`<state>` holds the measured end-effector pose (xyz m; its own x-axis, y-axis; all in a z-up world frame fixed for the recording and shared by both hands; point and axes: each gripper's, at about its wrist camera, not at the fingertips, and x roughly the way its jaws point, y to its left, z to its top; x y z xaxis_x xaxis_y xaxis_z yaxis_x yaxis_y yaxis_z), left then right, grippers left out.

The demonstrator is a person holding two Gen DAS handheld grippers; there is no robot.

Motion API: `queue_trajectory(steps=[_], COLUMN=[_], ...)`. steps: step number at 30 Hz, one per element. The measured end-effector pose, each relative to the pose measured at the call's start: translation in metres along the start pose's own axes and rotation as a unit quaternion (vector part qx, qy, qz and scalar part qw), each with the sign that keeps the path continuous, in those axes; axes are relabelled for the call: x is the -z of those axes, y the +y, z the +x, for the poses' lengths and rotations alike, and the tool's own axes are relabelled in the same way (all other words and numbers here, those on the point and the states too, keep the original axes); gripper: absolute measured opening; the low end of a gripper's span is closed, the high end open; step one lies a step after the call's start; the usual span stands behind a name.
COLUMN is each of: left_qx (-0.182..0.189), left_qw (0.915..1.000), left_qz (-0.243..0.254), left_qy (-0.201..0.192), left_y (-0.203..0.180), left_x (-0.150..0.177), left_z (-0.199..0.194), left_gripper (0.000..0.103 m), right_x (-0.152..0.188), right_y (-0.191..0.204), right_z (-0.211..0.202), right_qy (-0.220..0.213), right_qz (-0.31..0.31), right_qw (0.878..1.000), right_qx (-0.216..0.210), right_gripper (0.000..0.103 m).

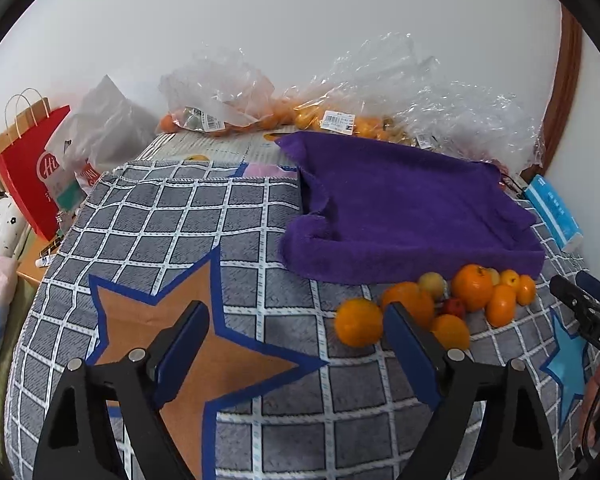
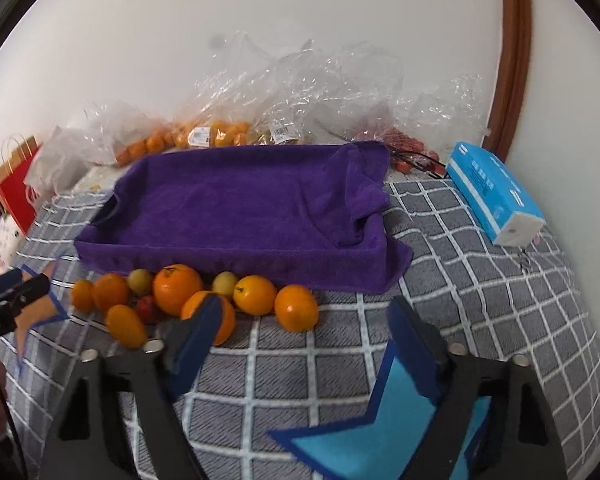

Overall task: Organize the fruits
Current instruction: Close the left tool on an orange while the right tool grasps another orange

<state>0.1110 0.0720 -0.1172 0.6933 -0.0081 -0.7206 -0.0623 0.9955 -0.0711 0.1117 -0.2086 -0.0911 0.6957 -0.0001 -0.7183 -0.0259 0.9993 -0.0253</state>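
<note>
A loose cluster of orange citrus fruits (image 2: 204, 296) lies on the grey checked cloth with star patches (image 2: 480, 280) that covers the counter, right along the near side of a shallow rectangular tray draped in a purple towel (image 2: 240, 208). Among them sit 2 small pale yellow-green fruits (image 2: 141, 280) against the tray's near wall and 1 small red fruit (image 2: 146, 307) in the middle of the group. The right gripper (image 2: 304, 340) hangs above the cloth with its 2 blue-padded fingers spread wide and nothing between them; the fruit cluster lies ahead and to its left, its left finger overlapping the nearest orange in view, whether touching cannot be told. The left gripper (image 1: 296, 332) is likewise spread apart and empty over the brown star patch (image 1: 188, 340); the fruits are ahead and to its right, its right finger in front of 1 orange. Behind the tray, along the counter's far edge by the white wall, crumpled clear plastic bags (image 2: 300, 92) hold more oranges. A blue and white tissue pack (image 2: 496, 196) lies near the far right corner, well apart from the fruits. A red paper bag with handles (image 1: 32, 168) stands off the counter's left edge.
</note>
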Motion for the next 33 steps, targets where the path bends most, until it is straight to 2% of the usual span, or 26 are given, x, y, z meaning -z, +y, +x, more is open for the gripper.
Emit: queue_trajectory(steps=[3,7,14,16,17,22,26,30,33], left_qx=[0.019,0.032,0.081,0.090,0.092,0.081,0.077,0.079,0.079], left_qw=[0.9998,0.9995,0.9965,0.9956,0.9954,0.9961,0.9960,0.9952,0.9947], left_qz=[-0.004,-0.006,-0.012,-0.013,-0.011,0.011,0.020,0.026,0.033], left_qy=[0.000,-0.004,0.015,0.021,0.024,0.035,0.041,0.051,0.057], left_y=[0.001,0.001,0.000,-0.001,-0.003,-0.011,-0.013,-0.017,-0.019], left_x=[-0.005,-0.007,-0.005,-0.005,-0.004,-0.002,0.000,0.002,0.005], left_z=[0.006,0.012,0.022,0.023,0.024,0.028,0.030,0.036,0.040], left_gripper=[0.089,0.089,0.089,0.086,0.084,0.076,0.075,0.064,0.051], right_x=[-0.003,0.000,0.008,0.011,0.012,0.017,0.021,0.026,0.026], right_y=[-0.002,-0.008,-0.006,-0.004,-0.004,-0.002,-0.007,-0.015,-0.017], right_z=[0.016,0.038,0.051,0.054,0.055,0.051,0.043,0.045,0.047], right_qy=[0.016,0.048,0.052,0.056,0.056,0.045,0.035,0.040,0.038], right_qz=[-0.007,0.006,-0.009,-0.013,-0.017,-0.031,-0.038,-0.025,-0.020], right_qw=[1.000,0.998,0.997,0.996,0.996,0.997,0.997,0.997,0.997], right_qx=[-0.014,-0.038,-0.054,-0.064,-0.061,-0.061,-0.058,-0.063,-0.066], right_gripper=[0.077,0.060,0.048,0.035,0.032,0.032,0.032,0.032,0.032])
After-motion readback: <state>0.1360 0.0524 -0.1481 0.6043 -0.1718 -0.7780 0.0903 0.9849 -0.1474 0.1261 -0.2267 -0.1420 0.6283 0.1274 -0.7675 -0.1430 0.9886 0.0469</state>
